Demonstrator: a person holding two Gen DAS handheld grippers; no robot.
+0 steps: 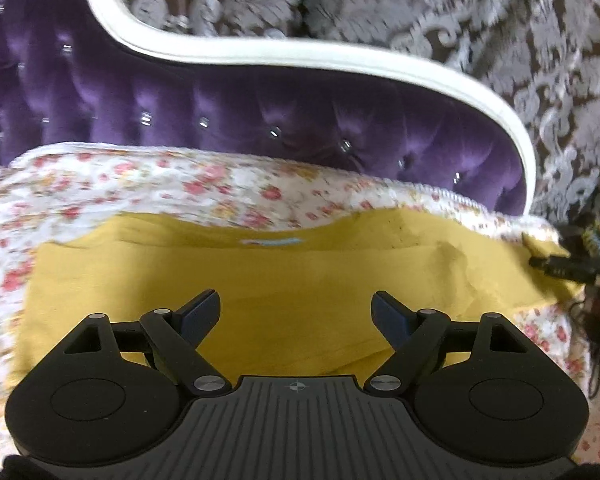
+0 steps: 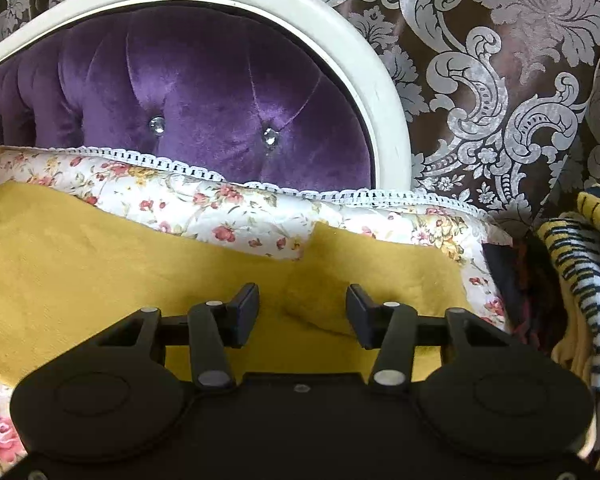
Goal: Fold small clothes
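A: What lies underneath?
B: A floral quilt [image 2: 228, 208], white with small red and yellow roses, edged in white lace trim [image 2: 364, 196].

A: And behind it?
B: A tufted purple velvet headboard [image 2: 204, 92] with crystal buttons [image 2: 269, 136], framed by a curved cream border [image 2: 340, 36].

A: Further back?
B: A brown damask curtain [image 2: 500, 80] with silvery scrolls. At the right, a pile of striped yellow, black and white cloth [image 2: 584, 268].

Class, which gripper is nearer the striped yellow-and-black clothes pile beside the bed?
Right. The right gripper hangs over the yellow garment near that striped pile; the left gripper sits further along the garment, away from it.
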